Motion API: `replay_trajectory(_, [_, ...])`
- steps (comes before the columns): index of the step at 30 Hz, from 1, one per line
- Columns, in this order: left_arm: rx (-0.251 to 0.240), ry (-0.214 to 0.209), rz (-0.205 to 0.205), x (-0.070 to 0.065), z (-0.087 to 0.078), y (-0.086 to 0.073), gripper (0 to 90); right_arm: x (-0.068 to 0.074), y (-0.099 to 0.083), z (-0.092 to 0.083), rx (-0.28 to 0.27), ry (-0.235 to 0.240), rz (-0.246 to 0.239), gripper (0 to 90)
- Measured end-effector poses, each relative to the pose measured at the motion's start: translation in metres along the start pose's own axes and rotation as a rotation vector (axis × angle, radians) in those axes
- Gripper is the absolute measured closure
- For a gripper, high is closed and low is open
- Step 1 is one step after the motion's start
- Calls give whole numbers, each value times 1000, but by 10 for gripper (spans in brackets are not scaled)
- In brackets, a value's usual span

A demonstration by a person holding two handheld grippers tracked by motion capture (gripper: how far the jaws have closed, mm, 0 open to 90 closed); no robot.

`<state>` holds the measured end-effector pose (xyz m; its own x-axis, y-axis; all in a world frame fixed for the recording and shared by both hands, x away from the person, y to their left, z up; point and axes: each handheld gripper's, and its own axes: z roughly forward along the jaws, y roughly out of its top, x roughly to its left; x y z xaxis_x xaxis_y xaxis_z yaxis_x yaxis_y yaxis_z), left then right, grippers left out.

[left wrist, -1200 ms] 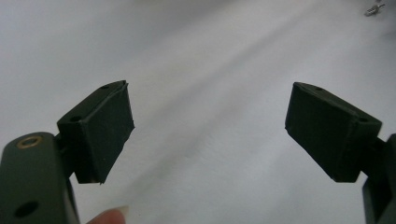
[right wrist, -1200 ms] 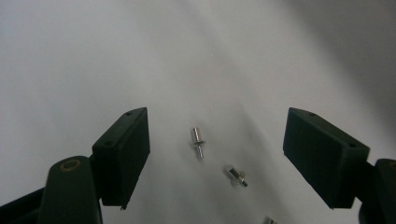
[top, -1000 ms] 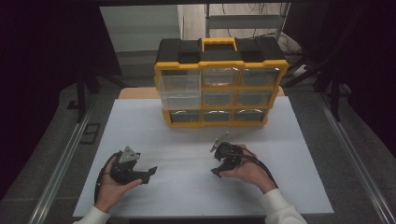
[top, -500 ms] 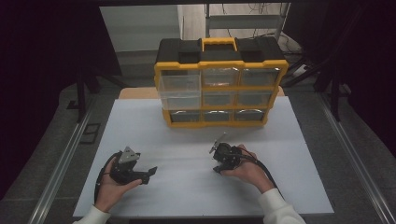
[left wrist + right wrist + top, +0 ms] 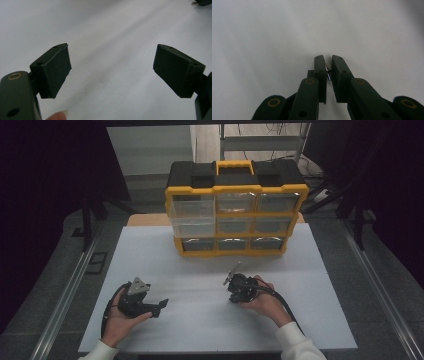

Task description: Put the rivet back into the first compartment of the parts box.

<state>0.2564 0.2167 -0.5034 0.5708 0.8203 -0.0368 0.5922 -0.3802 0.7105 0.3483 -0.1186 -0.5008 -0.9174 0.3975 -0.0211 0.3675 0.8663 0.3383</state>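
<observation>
Organizer (image 5: 234,210): one, nine drawers | left tool (image 5: 111,72): apart | right tool (image 5: 328,72): clamped on small pin (image 5: 328,73)

The person is wearing white sleeves (image 5: 295,345) that are showing at both wrists, and each hand is carrying a black gripper: the left gripper (image 5: 159,307) is bearing a grey three-cornered plate (image 5: 138,287) on top and trailing a black cable (image 5: 106,312) in a loop beside the wrist, while the right gripper (image 5: 229,281) is trailing its own black cable (image 5: 284,305) along the forearm. Close up, the left gripper (image 5: 111,72) is showing flat, dark rubbery pads (image 5: 56,71) on black arms, and the right gripper (image 5: 327,62) is showing black linkage arms studded with brass-ringed screw holes (image 5: 309,81)
</observation>
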Motion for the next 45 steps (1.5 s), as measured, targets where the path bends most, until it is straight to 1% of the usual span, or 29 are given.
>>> replay_trajectory(2, [1, 1, 1, 0, 0, 0, 149, -2, 0, -2, -8, -10, 9, 836])
replay_trajectory(11, [2, 2, 0, 0, 0, 0, 149, -11, -5, -25, -129, 24, 88, 836])
replay_trajectory(12, [2, 2, -1, 0, 0, 0, 150, -13, -6, -27, -139, 31, 89, 836])
replay_trajectory(14, [2, 1, -3, 0, 0, 0, 149, -14, -7, -30, -149, 51, 96, 836])
replay_trajectory(17, [0, 1, -6, 0, 0, -1, 149, -19, -6, -35, -155, 64, 107, 836])
replay_trajectory(19, [1, 2, -5, 0, -1, -1, 149, -21, -4, -39, -150, 68, 103, 836])
replay_trajectory(22, [3, 0, -5, 0, -1, -1, 149, -24, -1, -49, -157, 70, 101, 836])
replay_trajectory(27, [2, -1, -6, 0, -1, -1, 150, -27, 6, -73, -191, 75, 105, 836])
replay_trajectory(35, [1, 0, -5, 0, -1, -1, 149, -33, 23, -110, -236, 65, 81, 836])
replay_trajectory(39, [-1, 1, -9, 0, -1, -2, 149, -37, 33, -124, -245, 63, 64, 836])
replay_trajectory(41, [-1, 0, -9, 0, -1, -2, 149, -39, 37, -130, -250, 61, 63, 836])
replay_trajectory(42, [-1, 0, -9, 0, -1, -2, 149, -39, 37, -130, -250, 61, 63, 836])
replay_trajectory(43, [-3, -1, -16, 0, 0, -2, 149, -41, 42, -135, -258, 63, 64, 836])
replay_trajectory(45, [-2, -2, -17, 1, 0, -3, 149, -43, 46, -141, -266, 65, 66, 836])
